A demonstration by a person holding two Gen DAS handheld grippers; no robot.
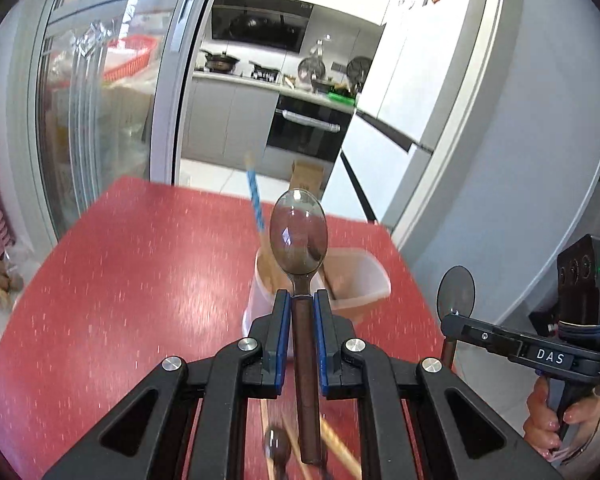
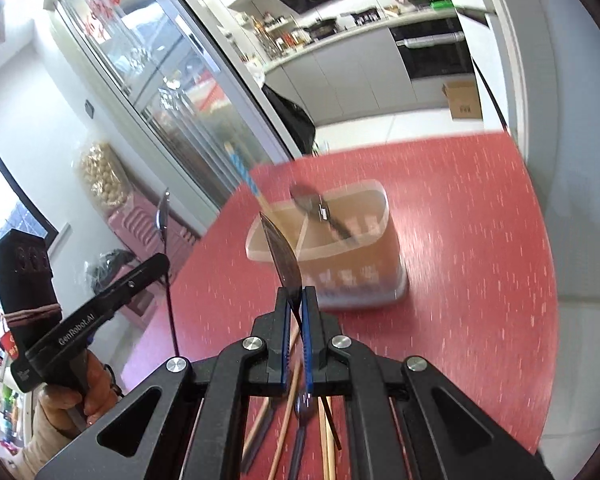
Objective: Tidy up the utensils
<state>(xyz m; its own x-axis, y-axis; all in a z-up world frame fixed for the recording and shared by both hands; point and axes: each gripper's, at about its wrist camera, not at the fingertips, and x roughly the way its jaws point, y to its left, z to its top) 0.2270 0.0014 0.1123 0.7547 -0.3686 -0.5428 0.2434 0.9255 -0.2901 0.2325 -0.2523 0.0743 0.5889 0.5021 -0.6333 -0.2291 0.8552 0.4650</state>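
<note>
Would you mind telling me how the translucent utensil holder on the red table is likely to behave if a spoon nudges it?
The utensil holder looks like thin plastic, so probably light and apt to slide on the smooth red table. It is tall, and the blue-handled utensil leans out of one compartment, so a push near the rim might tip it.

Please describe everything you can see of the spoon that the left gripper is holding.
The spoon is dark and glossy, perhaps tinted plastic or metal; its oval bowl reflects the room. A narrow neck joins a long, flat brown handle. The left gripper clamps it near the neck between its blue pads, bowl forward and up, the handle running back under the gripper. It is lifted above the red table, in front of the utensil container, touching only the pads. In the right wrist view it appears edge-on.
</note>
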